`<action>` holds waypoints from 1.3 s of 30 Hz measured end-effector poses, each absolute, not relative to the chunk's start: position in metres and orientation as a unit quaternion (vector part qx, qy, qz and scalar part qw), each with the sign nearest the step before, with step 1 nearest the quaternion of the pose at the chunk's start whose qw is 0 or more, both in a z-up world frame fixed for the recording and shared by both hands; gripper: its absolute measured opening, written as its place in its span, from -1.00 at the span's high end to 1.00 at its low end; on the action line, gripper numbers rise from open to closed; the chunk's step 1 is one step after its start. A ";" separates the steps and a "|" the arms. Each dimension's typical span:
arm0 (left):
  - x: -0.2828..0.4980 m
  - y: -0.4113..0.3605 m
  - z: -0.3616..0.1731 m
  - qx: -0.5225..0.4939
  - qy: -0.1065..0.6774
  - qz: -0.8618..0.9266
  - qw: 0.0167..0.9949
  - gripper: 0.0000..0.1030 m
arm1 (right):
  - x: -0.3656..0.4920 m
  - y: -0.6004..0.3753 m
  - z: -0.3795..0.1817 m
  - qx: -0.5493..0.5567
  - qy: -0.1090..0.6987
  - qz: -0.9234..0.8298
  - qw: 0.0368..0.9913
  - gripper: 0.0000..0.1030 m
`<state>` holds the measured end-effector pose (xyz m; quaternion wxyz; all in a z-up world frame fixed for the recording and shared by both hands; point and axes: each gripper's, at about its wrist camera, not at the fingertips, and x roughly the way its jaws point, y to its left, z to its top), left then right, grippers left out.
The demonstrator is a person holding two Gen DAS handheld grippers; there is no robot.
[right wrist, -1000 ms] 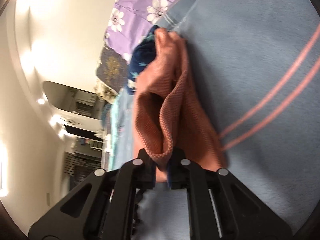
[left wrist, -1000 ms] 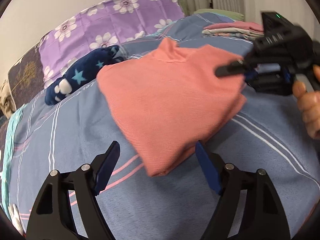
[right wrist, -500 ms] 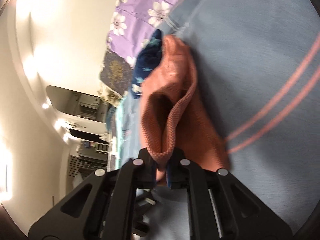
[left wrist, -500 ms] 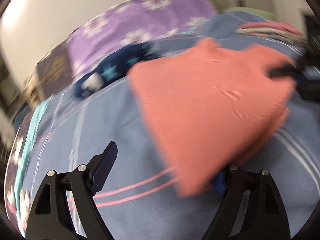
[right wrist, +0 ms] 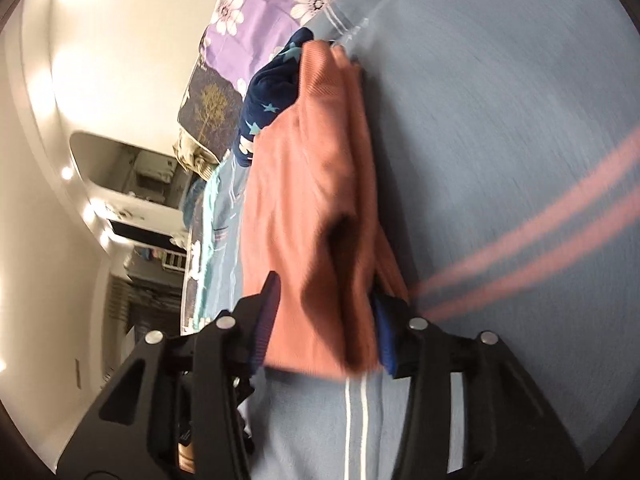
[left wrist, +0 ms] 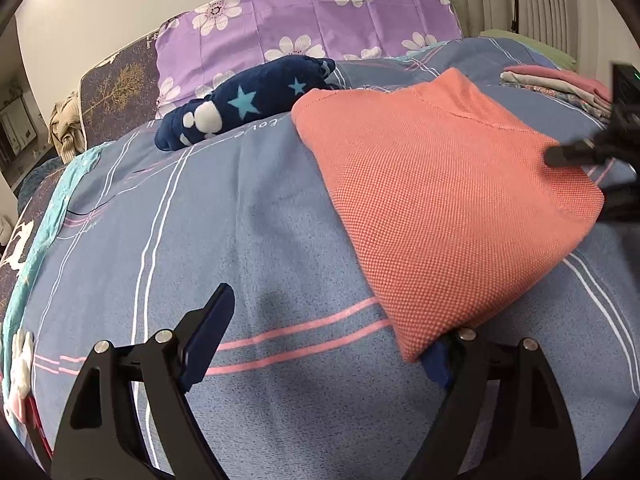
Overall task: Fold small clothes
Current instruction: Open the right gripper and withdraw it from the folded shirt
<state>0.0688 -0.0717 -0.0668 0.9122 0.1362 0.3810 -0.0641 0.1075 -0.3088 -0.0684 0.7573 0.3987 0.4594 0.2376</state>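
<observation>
A folded salmon-pink knit garment [left wrist: 448, 184] lies on the blue striped bedcover [left wrist: 224, 208]. My left gripper [left wrist: 324, 344] is open; the garment's near corner drapes over its right finger, and its left finger stands clear over the bedcover. My right gripper [right wrist: 324, 320] is open, its fingers on either side of the garment's [right wrist: 320, 208] folded edge, the cloth loose between them. The right gripper also shows at the right edge of the left wrist view [left wrist: 588, 152], at the garment's right side.
A navy star-print plush item [left wrist: 248, 100] lies behind the garment. A purple flowered pillow [left wrist: 312, 20] stands at the headboard. A stack of folded clothes [left wrist: 560, 84] sits at the far right. A doorway shows in the right wrist view [right wrist: 132, 184].
My right gripper has opened and let go of the garment's edge. The left gripper moved left and closer, so the garment's corner now lies over its right finger.
</observation>
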 end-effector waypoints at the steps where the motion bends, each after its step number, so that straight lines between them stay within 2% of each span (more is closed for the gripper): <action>1: 0.069 -0.072 -0.067 0.136 0.381 -0.065 0.912 -0.62 | 0.120 -0.308 -0.067 0.397 0.461 0.241 0.756 0.11; 7: 0.068 -0.070 -0.069 0.128 0.384 -0.069 0.912 -0.64 | 0.173 -0.307 -0.059 0.377 0.473 0.227 0.763 0.12; 12: 0.070 -0.067 -0.070 0.118 0.390 -0.073 0.910 -0.65 | 0.194 -0.303 -0.049 0.351 0.476 0.214 0.777 0.26; 21: 0.072 -0.064 -0.073 0.105 0.397 -0.081 0.908 -0.67 | 0.253 -0.296 -0.041 0.330 0.462 0.179 0.804 0.27; 22: 0.072 -0.063 -0.073 0.103 0.398 -0.082 0.908 -0.68 | 0.260 -0.295 -0.041 0.328 0.457 0.178 0.808 0.35; 24: 0.073 -0.062 -0.073 0.097 0.398 -0.084 0.908 -0.69 | 0.267 -0.292 -0.036 0.307 0.450 0.174 0.820 0.76; 26: 0.071 -0.061 -0.072 0.096 0.393 -0.084 0.911 -0.69 | 0.264 -0.283 -0.019 0.273 0.427 0.180 0.843 0.86; 31: 0.061 -0.068 -0.069 0.123 0.369 -0.062 0.919 -0.68 | 0.243 -0.260 0.027 0.221 0.321 0.273 0.880 0.86; 36: 0.059 -0.070 -0.068 0.129 0.374 -0.063 0.916 -0.68 | 0.281 -0.257 -0.031 0.180 0.443 0.169 0.862 0.76; 39: 0.055 -0.066 -0.067 0.123 0.376 -0.075 0.915 -0.68 | 0.264 -0.278 -0.036 0.216 0.430 0.161 0.862 0.62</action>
